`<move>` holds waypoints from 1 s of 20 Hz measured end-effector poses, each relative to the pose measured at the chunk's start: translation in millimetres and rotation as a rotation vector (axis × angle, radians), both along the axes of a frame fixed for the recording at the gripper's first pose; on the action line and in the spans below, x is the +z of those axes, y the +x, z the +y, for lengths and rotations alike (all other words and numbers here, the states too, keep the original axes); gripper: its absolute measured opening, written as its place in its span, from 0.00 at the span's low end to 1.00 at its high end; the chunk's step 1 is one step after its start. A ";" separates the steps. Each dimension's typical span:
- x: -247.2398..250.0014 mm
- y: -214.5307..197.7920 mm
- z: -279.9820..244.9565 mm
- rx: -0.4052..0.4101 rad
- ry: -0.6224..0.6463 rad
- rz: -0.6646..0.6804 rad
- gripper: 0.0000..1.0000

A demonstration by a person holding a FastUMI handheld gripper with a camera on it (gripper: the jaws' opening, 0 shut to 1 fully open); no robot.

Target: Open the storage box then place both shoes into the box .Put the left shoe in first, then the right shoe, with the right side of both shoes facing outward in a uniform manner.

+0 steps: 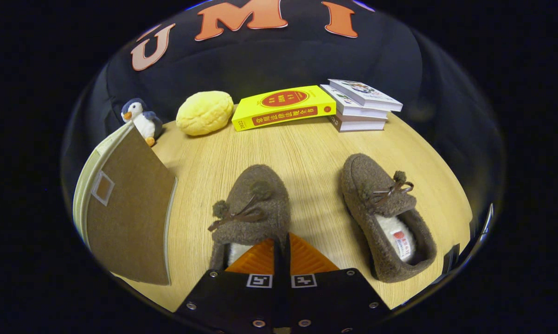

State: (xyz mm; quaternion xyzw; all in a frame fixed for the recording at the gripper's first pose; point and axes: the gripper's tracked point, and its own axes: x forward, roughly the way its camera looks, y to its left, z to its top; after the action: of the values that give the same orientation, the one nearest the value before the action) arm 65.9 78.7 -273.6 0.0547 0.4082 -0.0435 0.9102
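Left shoe [251,204] just ahead of claw [281,246], fingers together.

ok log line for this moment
gripper: shut, over left brown fuzzy shoe | right brown fuzzy shoe: on table | brown storage box: lid closed

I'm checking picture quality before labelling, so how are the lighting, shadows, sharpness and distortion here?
In the gripper view, lighting is even and soft on the table, with faint shadows beside the two slippers. The fisheye bends the table edge and the box. The books look sharp; the shut gripper is slightly soft.
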 end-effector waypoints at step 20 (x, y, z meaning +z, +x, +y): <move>229.7 11.7 173.1 0.044 0.035 -0.293 0.00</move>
State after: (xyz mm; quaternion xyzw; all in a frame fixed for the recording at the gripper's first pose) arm 77.6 251.8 -44.0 0.0673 0.2728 -0.0079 0.9597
